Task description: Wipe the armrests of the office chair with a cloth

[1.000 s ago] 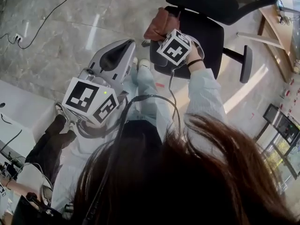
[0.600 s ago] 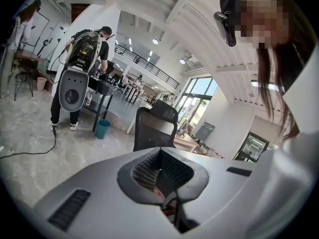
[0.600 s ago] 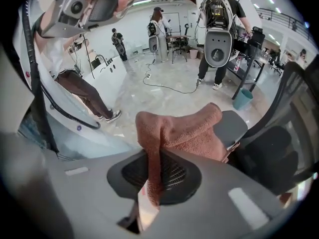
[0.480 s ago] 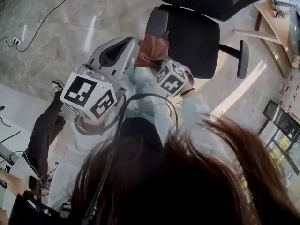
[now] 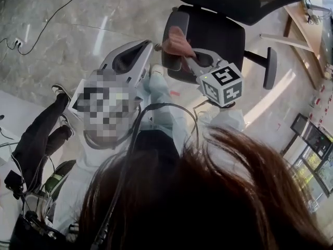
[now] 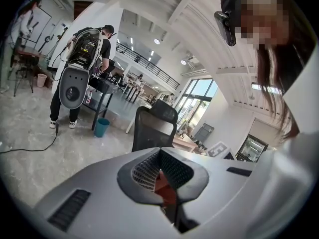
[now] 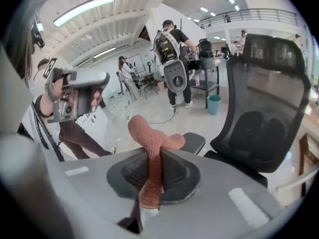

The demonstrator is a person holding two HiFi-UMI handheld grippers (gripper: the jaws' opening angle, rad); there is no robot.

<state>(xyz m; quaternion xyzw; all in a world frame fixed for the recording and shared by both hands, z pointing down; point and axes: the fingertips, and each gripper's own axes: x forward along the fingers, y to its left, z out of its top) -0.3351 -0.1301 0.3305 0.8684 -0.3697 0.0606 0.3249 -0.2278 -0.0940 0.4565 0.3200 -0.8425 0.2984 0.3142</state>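
Observation:
The black mesh office chair [image 5: 218, 35] stands on the marble floor ahead, with a grey left armrest [image 5: 175, 22] and a right armrest [image 5: 269, 66]. My right gripper [image 5: 186, 56] is shut on a reddish-brown cloth [image 5: 176, 41], which lies over the near end of the left armrest. In the right gripper view the cloth [image 7: 149, 133] sticks up from between the jaws of the right gripper [image 7: 152, 156], with the armrest pad [image 7: 193, 142] just behind it. My left gripper [image 5: 136, 50] hangs left of the chair, shut and holding nothing; in its own view, the left gripper [image 6: 159, 156] faces the chair back [image 6: 154, 128].
A person with a backpack rig [image 7: 172, 68] stands by a black table beside a teal bin [image 7: 214, 103]. A cable [image 5: 52, 20] runs over the floor at the far left. A wooden desk [image 5: 307, 30] is beyond the chair. Another person's dark legs [image 5: 36, 145] are at my left.
The right gripper has swung its marker cube right and down, and the cloth has slid up from below the armrest's near end onto it. The left gripper has barely moved.

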